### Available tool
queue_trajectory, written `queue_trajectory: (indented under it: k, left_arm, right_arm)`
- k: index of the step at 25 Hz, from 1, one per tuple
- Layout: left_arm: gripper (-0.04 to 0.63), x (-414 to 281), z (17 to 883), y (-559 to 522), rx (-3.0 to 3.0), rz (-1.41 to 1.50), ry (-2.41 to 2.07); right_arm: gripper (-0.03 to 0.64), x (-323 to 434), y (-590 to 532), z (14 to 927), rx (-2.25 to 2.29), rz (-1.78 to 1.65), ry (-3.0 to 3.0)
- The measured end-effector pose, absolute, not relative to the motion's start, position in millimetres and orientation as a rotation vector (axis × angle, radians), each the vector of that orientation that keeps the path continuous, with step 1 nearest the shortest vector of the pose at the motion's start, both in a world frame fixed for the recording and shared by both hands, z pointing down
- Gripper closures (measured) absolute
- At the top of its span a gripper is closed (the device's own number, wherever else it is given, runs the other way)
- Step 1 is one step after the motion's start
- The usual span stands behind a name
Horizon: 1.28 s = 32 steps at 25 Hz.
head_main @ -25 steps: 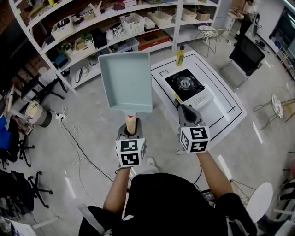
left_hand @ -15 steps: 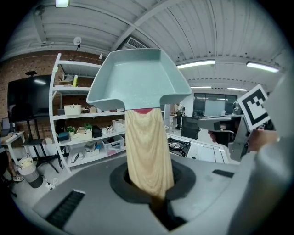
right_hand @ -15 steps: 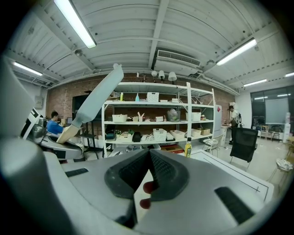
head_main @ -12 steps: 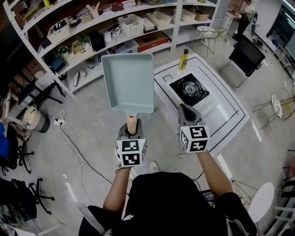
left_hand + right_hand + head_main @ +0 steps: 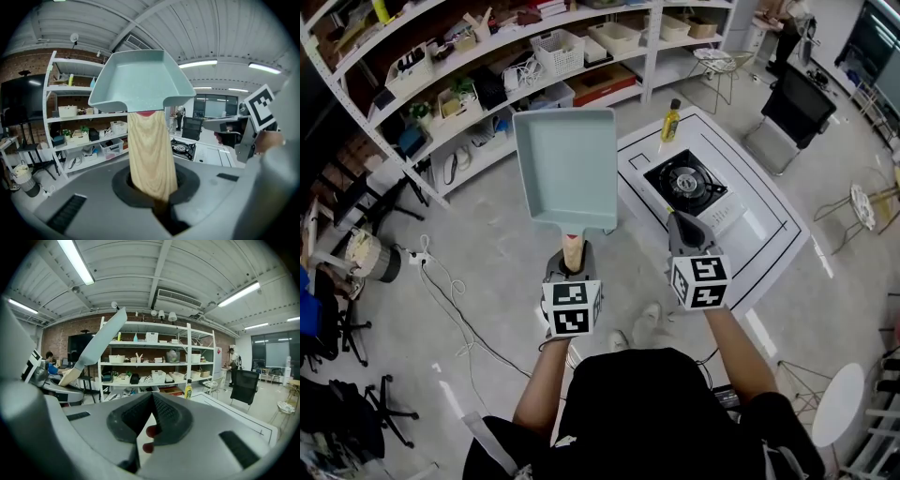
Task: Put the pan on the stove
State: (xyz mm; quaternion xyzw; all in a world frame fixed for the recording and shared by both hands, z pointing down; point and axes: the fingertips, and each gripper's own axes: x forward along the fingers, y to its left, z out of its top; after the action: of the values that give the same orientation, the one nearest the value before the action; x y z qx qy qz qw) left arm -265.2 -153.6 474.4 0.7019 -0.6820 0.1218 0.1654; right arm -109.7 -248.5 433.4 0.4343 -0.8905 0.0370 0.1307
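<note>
The pan [image 5: 565,169] handle's lower end is hidden inside the left hand-held gripper [image 5: 570,272].

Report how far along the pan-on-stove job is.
Done: the pale teal rectangular pan is picked up, the left gripper shut on its wooden handle. In hand: the pan hangs over the floor, not yet above the black single-burner stove. Left: set it on the stove, whose burner is bare. The right gripper is shut, empty.

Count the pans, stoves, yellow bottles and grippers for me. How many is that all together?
Pans: 1, the pan
Stoves: 1, the stove
Yellow bottles: 1, the yellow bottle
Grippers: 2, the left gripper and the right gripper
Total: 5
</note>
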Motion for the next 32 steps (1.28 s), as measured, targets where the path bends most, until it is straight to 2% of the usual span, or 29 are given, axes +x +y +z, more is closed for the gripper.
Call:
queue_trajectory:
  k: [12, 32]
  left_arm:
    - [0.575, -251, 479, -193, 2.064, 0.440, -1.873]
    - [0.574, -189, 505, -297, 2.130, 0.592, -1.714]
  right_arm:
    - [0.615, -104, -281, 436, 1.300, 0.122, -2.575]
    - [0.615, -22, -363, 460, 1.414, 0.205, -2.461]
